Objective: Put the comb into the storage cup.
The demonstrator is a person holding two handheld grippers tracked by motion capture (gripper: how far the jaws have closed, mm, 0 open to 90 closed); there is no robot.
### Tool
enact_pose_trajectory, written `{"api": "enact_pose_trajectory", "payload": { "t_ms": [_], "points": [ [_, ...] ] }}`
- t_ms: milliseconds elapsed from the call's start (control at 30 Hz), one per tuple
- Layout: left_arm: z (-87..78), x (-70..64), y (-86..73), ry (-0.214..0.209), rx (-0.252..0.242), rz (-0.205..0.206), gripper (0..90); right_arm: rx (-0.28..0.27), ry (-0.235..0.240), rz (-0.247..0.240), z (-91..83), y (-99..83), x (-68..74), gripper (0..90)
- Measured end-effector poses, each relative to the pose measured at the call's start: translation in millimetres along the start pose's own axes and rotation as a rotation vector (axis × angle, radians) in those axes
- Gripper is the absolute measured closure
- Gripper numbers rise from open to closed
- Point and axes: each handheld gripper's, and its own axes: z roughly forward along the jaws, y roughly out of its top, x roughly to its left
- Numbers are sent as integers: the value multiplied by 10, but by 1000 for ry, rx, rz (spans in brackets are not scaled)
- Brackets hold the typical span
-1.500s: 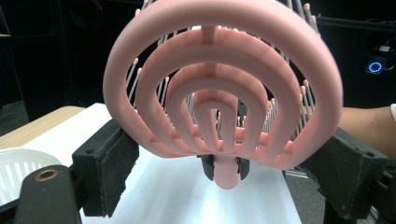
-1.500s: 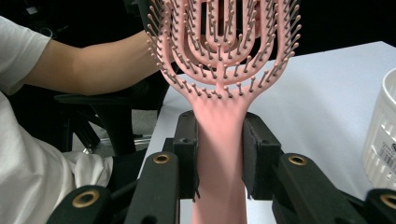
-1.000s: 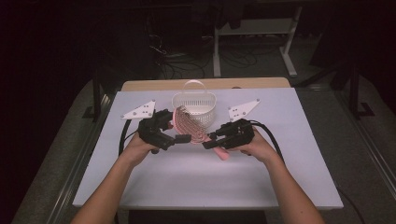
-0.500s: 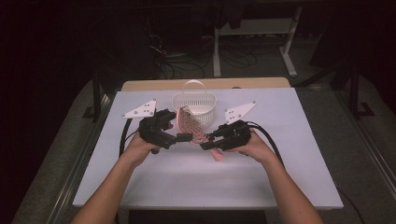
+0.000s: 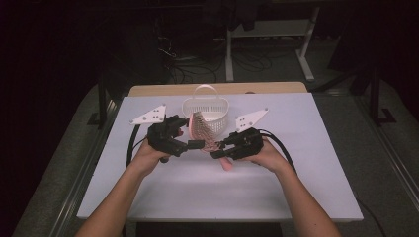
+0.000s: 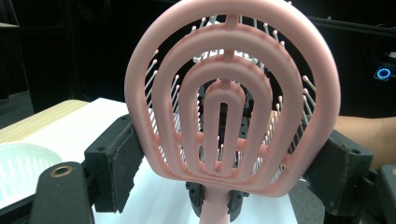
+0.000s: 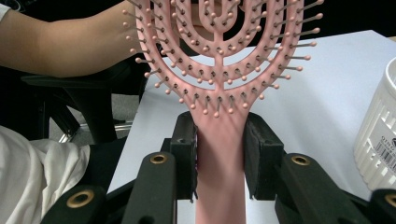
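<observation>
A white rectangular table top [image 5: 276, 197] carries everything. Toward its far edge stands a white slotted plastic basket with an arched handle [image 5: 213, 109]. Just in front of the basket, lifted off the surface, a pink plastic vented hairbrush with ball-tipped bristles [image 5: 200, 129] is held between both tools. The black left gripper [image 6: 229, 172] has its pads pressed against the two outer edges of the brush head, pinching it. The black right gripper [image 7: 219, 158] is clamped on the brush's neck, just below the bristles
</observation>
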Motion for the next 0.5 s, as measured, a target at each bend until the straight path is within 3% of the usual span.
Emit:
{"api": "enact_pose_trajectory", "payload": {
  "t_ms": [333, 500],
  "points": [
    [7, -8, 1, 10, 0, 5, 209, 7, -14, -9, 18, 6, 10, 666],
    [23, -17, -1, 22, 6, 4, 210, 7, -25, -6, 38, 8, 12, 617]
  ]
}}
